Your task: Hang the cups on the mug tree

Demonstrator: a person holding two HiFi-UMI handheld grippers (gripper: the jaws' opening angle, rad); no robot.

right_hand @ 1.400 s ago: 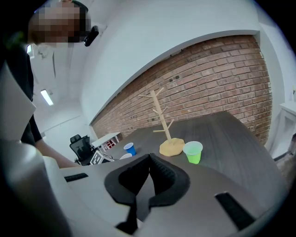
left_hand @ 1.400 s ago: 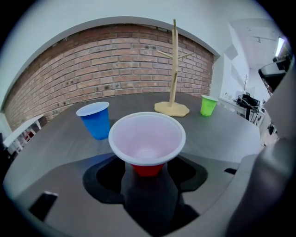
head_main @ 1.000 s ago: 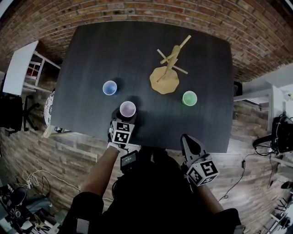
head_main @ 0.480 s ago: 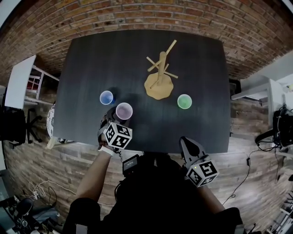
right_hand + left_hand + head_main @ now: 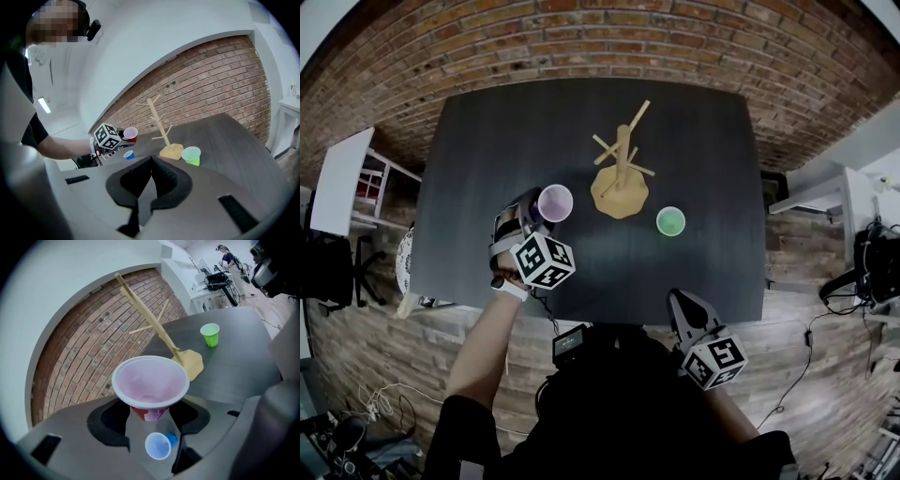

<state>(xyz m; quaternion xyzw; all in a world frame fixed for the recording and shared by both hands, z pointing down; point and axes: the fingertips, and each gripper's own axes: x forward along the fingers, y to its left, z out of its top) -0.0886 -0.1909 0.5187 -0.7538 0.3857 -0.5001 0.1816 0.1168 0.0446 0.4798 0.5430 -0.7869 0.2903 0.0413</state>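
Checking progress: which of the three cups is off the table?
The red cup, gripped by the left hand-held gripper above the table; the blue cup and green cup stand on it.

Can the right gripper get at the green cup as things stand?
Probably yes. The green cup stands alone beside the mug tree, with only bare table between it and the right gripper, whose jaws are shut and empty and would need opening first.

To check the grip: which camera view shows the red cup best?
The left gripper view: the red cup fills the centre, clamped in the left claw, rim facing the camera. The head view shows only its open top; the right gripper view shows it small and far.
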